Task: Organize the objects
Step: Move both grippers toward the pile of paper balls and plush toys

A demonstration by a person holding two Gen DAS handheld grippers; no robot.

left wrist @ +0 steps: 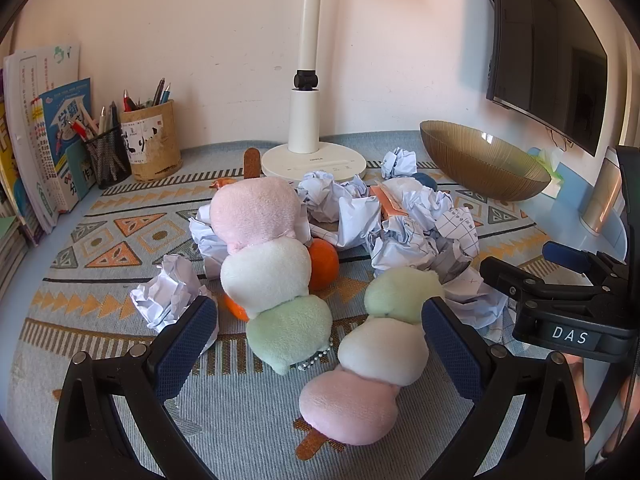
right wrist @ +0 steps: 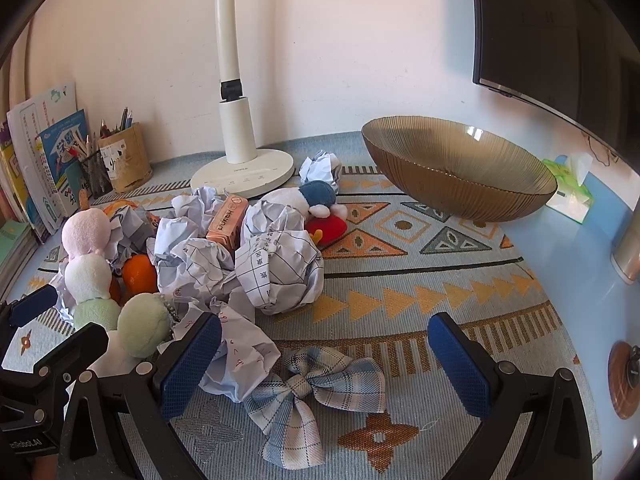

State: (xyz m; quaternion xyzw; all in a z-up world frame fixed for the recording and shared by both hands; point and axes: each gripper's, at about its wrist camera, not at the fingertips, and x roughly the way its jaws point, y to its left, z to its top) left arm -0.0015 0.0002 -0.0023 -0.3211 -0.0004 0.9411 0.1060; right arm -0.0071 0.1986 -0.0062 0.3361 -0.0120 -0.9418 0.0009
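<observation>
At the far left, books lean by two pen holders on the desk. The left tongs stand wide apart around two plush dango skewers, gripping nothing; an orange lies just behind them. Crumpled paper balls are heaped mid-mat with a small carton among them, before a lamp base. The right tongs also stand wide apart, empty, over a plaid bow. A ribbed bowl sits empty at the right.
</observation>
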